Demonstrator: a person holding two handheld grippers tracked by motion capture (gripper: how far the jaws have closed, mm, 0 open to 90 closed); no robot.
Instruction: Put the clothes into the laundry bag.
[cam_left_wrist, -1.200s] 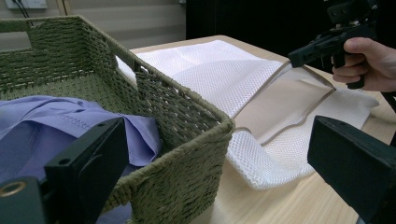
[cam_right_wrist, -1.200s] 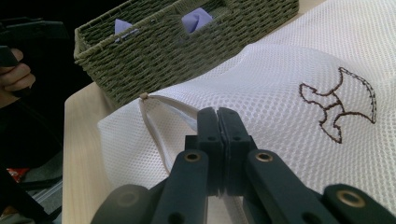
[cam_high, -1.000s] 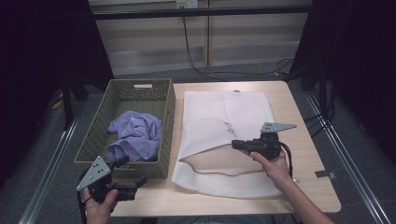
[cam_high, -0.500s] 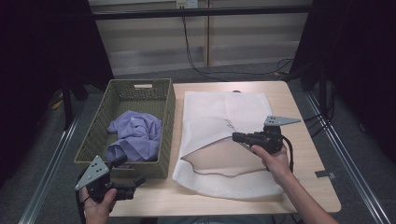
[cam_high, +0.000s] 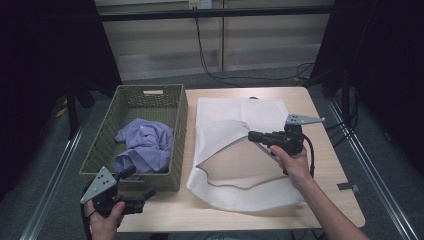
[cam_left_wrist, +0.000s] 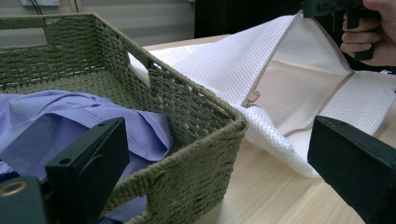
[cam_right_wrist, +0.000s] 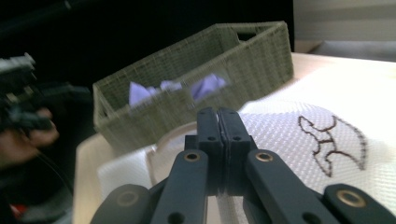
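While the left gripper (cam_high: 142, 192) waits at the near left corner of the table (cam_high: 330, 150), its jaws spread wide and holding nothing just short of the wicker basket (cam_high: 175, 150), the right gripper (cam_high: 251, 135) has risen a little since a second ago. Its jaws are clenched on the upper edge of the white mesh laundry bag's (cam_high: 235, 197) opening, and the lift has widened the mouth facing the basket. Farther left, the purple shirt (cam_high: 145, 145) lies crumpled inside the basket, untouched. Judging by this, the bag is nearly ready to receive the shirt.
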